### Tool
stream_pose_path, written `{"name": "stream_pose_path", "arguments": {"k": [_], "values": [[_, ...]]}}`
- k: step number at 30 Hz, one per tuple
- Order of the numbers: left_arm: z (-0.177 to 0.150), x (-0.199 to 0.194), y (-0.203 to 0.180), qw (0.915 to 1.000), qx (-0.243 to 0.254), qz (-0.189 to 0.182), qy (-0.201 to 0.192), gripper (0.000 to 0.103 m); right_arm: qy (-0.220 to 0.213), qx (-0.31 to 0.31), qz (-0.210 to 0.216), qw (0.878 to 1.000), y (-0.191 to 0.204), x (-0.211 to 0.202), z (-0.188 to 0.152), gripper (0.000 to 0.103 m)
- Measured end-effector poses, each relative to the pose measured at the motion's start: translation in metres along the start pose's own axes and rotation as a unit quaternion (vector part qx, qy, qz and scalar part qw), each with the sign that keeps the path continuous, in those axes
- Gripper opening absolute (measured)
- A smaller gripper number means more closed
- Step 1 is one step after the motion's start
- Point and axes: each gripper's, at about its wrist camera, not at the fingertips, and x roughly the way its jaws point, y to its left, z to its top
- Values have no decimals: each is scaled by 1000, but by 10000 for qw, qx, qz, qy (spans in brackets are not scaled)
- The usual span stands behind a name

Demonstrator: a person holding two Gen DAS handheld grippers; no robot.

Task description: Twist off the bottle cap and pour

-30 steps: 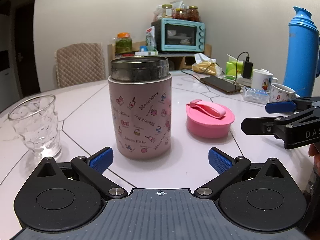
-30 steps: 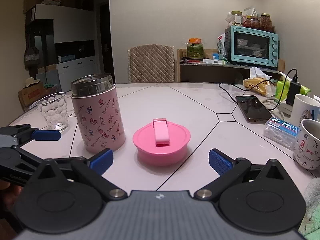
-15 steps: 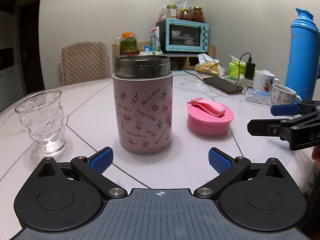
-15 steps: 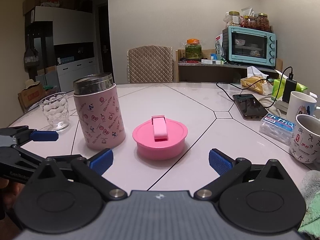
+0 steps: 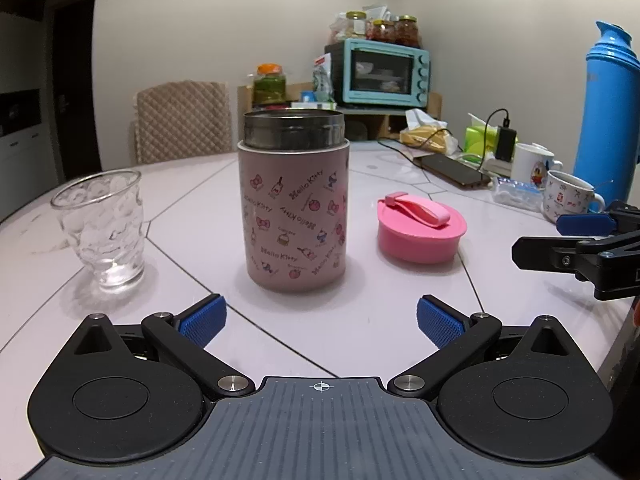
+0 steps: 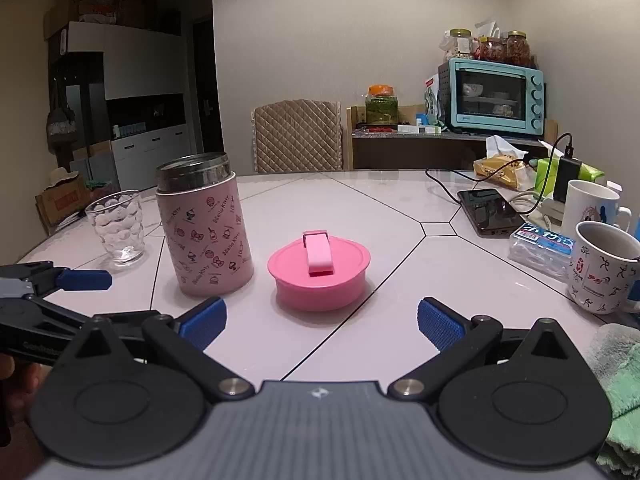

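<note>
Left gripper (image 5: 318, 322) fingers wide, empty, lined up on the pink bottle (image 5: 294, 210), likely to grab it for pouring. Right gripper (image 6: 320, 322) also wide, empty, facing the cap (image 6: 319, 274), already off beside the bottle. Glass (image 5: 102, 228) stands left, ready.

blue thermos (image 5: 610, 120) top and green cloth (image 6: 616, 392) are cut off by frame edges.

Bare table (image 5: 320, 320) in front of pink flask (image 5: 294, 216); glass (image 5: 102, 228) flanks its left, pink cap (image 5: 420, 232) its right.
</note>
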Motion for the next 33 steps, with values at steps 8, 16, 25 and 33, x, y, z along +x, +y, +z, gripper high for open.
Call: {"name": "stream_pose_path", "arguments": {"k": [8, 16, 25, 33], "values": [[-1, -13, -1, 9998, -82, 166, -105, 103, -50, 15, 3, 10000, 3, -11, -4, 103], [-5, -23, -4, 9996, -90, 244, -138, 103, -129, 33, 30, 9999, 7, -22, -6, 103], [-8, -32, -9, 9996, -66, 206, -185, 103, -224, 52, 20, 9997, 9, -34, -7, 103], [-9, -39, -13, 9995, -42, 185, -236, 103, -314, 76, 43, 9995, 10, -45, -8, 103]]}}
